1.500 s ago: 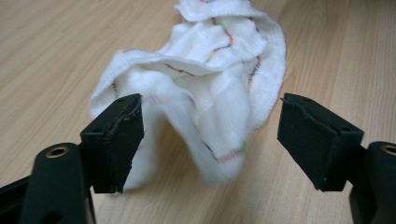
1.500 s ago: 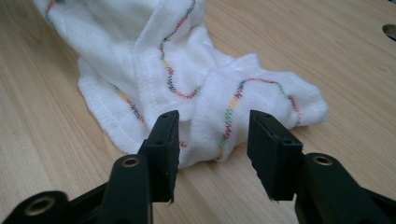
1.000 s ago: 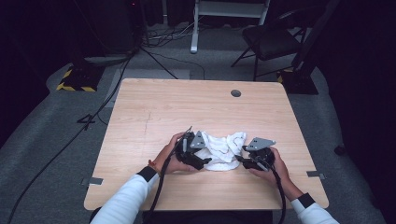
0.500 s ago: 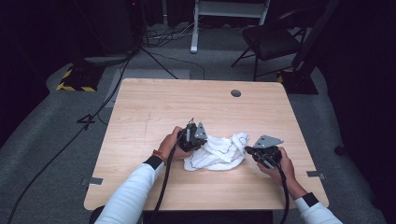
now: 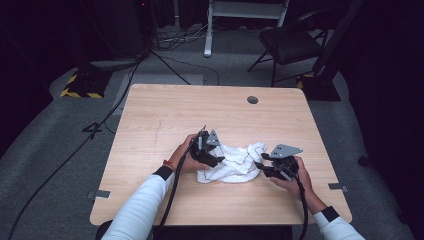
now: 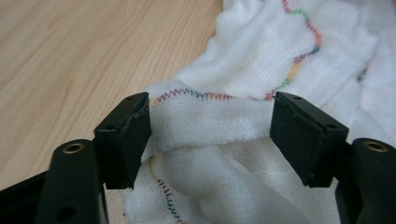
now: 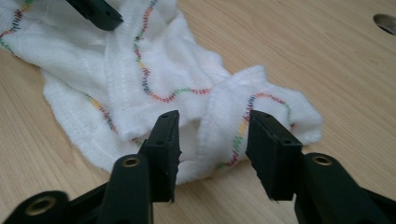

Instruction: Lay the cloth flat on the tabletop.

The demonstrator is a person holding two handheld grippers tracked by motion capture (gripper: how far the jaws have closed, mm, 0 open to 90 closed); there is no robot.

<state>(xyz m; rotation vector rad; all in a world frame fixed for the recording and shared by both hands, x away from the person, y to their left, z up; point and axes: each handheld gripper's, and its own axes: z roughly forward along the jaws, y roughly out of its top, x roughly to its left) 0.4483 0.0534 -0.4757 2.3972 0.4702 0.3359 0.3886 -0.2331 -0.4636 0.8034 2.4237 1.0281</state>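
A crumpled white cloth (image 5: 232,165) with multicoloured zigzag stitching lies on the wooden table (image 5: 165,115) between my two grippers. My left gripper (image 5: 220,161) is at the cloth's left end. In the left gripper view its jaws (image 6: 210,135) have just been opening and stand wide, with a stitched fold of the cloth (image 6: 210,119) lying across the gap. My right gripper (image 5: 260,167) is at the cloth's right end. Its jaws (image 7: 212,140) have also just been opening and straddle a raised fold of the cloth (image 7: 140,70) without pressing it.
A round cable hole (image 5: 252,100) sits near the table's far edge. Beyond the table stand a dark chair (image 5: 290,42) and a white frame (image 5: 245,7), with cables on the grey floor. One jaw of the left gripper (image 7: 95,11) shows at the top left of the right gripper view.
My left hand has shifted a little away from the person along the cloth's left end. The cloth has settled flatter and spread toward the near left. The right hand has barely moved.
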